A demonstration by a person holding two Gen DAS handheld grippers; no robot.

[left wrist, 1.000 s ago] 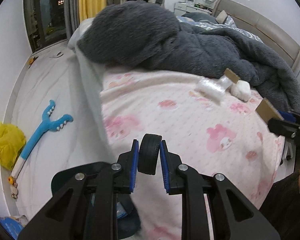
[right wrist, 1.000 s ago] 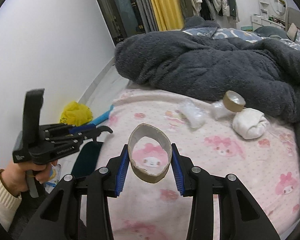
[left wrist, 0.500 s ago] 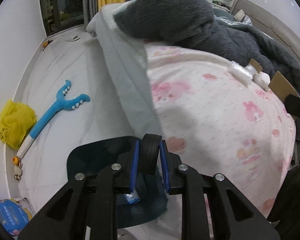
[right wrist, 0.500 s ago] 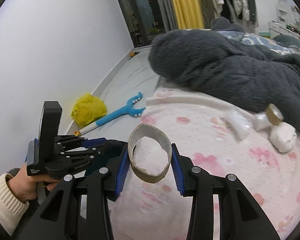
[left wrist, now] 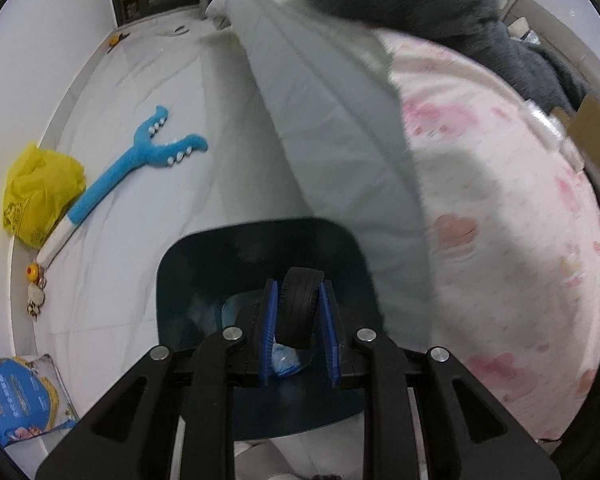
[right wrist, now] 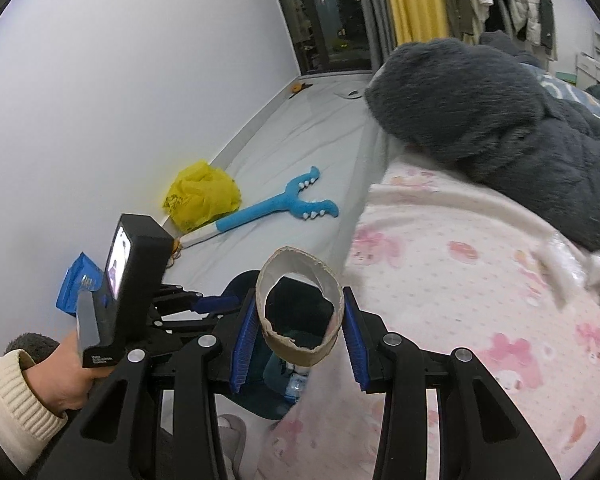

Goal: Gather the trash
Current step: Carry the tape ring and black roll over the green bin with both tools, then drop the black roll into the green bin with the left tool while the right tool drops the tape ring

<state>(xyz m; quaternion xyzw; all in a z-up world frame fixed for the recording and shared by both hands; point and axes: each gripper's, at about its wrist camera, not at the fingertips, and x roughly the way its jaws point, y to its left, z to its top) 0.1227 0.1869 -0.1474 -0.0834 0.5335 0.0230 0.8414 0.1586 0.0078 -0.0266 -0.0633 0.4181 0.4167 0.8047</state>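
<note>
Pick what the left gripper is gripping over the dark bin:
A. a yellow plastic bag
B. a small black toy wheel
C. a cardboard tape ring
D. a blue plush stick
B: the left gripper is shut on the small black toy wheel, which hangs above the open dark bin; the cardboard ring sits in the right gripper.

- The bottom of the dark bin (left wrist: 260, 248) is largely hidden behind the left gripper (left wrist: 300, 316) and the black wheel (left wrist: 300, 308) clamped in it
- What lies in the bin is too blurred to be told, beyond something pale blue
- The cardboard piece (left wrist: 596, 140) is cut off by the right edge
- The print on the blue packet (left wrist: 16, 396) cannot be read
- In the right wrist view, the bin (right wrist: 300, 304) is seen only through and around the cardboard ring (right wrist: 300, 308)
- The sleeve (right wrist: 8, 392) is cut off at the left edge
</note>
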